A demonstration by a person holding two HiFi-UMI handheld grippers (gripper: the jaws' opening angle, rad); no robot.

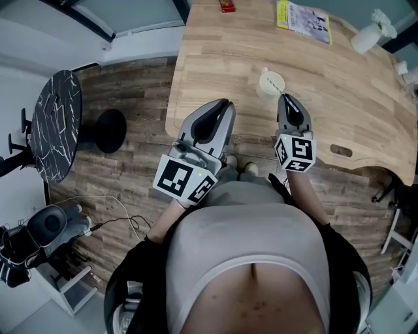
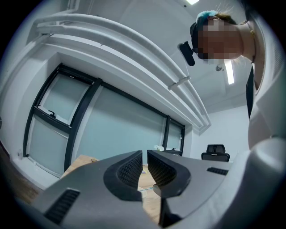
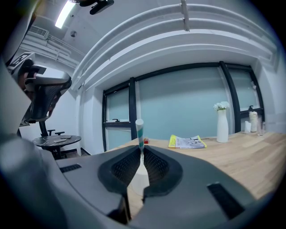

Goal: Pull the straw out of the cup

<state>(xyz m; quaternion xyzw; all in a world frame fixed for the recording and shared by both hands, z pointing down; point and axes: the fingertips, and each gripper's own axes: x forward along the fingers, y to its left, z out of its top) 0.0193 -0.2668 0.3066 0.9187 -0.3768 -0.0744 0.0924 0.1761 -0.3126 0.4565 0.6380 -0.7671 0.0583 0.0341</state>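
Observation:
A white paper cup [image 1: 268, 85] stands near the front edge of the wooden table [image 1: 346, 98]. A white and teal striped straw [image 3: 139, 129] rises out of it. My right gripper [image 1: 285, 98] reaches the cup from the near side and is shut on the straw just above the rim. In the right gripper view the straw runs up between the pads [image 3: 126, 166], and the white cup [image 3: 136, 181] shows below, behind the jaws. My left gripper [image 1: 225, 103] hovers at the table's edge, left of the cup. Its jaws stand together with nothing between them [image 2: 145, 154].
A yellow booklet [image 1: 304, 19], a white vase with flowers [image 1: 369, 36] and a small red item [image 1: 226, 6] sit at the far side of the table. A black round side table [image 1: 57, 124] and a dark stool [image 1: 110, 129] stand on the floor at left.

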